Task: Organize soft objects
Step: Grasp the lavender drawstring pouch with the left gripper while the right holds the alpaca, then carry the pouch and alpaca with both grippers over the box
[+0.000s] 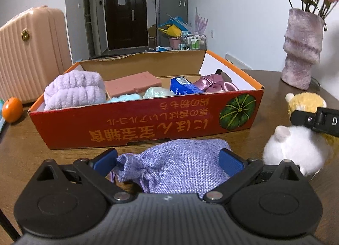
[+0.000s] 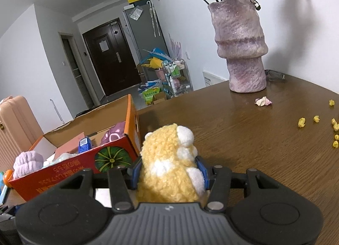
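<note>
I work two grippers. My left gripper [image 1: 168, 161] has its blue pads against both ends of one lilac drawstring pouch [image 1: 175, 166], pinching it; the pouch lies on the table [image 1: 264, 84] just in front of the box [image 1: 135, 124], long axis crosswise between the jaws, tied neck to the left. My right gripper [image 2: 168, 173] is clamped on one yellow plush toy [image 2: 169, 170], upright, its white-tipped parts facing right, near the box's right end. Plush toys: two, the yellow one and a white one [image 1: 294, 149] beside the pouch. The box holds one purple fluffy roll [image 1: 74, 90], one pink sponge [image 1: 131, 84], one blue carton [image 1: 184, 88], among other items. Only the left view shows the pouch and white toy; only the right view shows yellow crumbs [image 2: 302, 122] near one vase [image 2: 239, 48].
</note>
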Available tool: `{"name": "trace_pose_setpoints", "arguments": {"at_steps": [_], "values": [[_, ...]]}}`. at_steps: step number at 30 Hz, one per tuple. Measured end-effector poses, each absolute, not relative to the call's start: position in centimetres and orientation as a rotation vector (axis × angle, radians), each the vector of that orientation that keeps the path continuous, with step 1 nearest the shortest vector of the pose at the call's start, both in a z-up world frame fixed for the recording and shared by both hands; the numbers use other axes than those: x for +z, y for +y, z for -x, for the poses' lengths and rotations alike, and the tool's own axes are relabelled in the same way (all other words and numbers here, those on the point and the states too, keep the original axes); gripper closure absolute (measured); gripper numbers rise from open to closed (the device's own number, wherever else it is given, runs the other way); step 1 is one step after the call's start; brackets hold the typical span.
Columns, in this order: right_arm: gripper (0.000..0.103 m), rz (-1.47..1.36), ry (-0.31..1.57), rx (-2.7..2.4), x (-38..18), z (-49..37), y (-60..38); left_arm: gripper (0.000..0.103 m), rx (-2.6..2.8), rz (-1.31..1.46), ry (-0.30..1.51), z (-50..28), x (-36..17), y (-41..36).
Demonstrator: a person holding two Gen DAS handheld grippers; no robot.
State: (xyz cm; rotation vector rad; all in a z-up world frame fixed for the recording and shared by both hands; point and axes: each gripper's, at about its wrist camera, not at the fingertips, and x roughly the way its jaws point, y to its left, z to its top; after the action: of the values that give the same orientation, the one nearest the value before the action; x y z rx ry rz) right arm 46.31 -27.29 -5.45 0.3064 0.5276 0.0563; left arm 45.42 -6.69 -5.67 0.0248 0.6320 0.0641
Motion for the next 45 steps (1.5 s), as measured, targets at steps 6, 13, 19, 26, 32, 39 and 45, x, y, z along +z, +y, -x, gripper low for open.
{"name": "trace_pose_setpoints", "arguments": {"at_steps": [6,13,19,26,32,39,45], "values": [[0.052,-0.277,0.511,0.044,-5.3,-46.1,-26.9,0.0,0.061,-0.034,0.657,-45.8,-6.2,-6.7],[0.052,-0.271,0.504,0.041,-5.2,-46.0,-26.9,0.0,0.057,-0.023,0.669,-45.8,-6.5,-6.5],[0.052,-0.27,0.502,0.04,-5.2,-45.8,-26.8,0.006,0.019,0.023,0.713,-45.9,-6.9,-5.7],[0.052,-0.272,0.5,0.049,-5.2,-45.9,-26.8,0.052,-0.038,0.032,0.702,-45.6,-6.6,-5.9],[0.052,-0.274,0.49,0.056,-5.1,-45.7,-26.9,0.061,-0.05,0.042,0.654,-44.8,-5.8,-5.7],[0.052,-0.28,0.464,0.063,-4.7,-45.4,-26.8,0.061,-0.067,0.028,0.543,-43.0,-3.9,-6.0],[0.052,-0.274,0.416,0.077,-3.9,-44.8,-26.5,0.061,-0.078,0.03,0.47,-42.1,-2.4,-6.1]]}}
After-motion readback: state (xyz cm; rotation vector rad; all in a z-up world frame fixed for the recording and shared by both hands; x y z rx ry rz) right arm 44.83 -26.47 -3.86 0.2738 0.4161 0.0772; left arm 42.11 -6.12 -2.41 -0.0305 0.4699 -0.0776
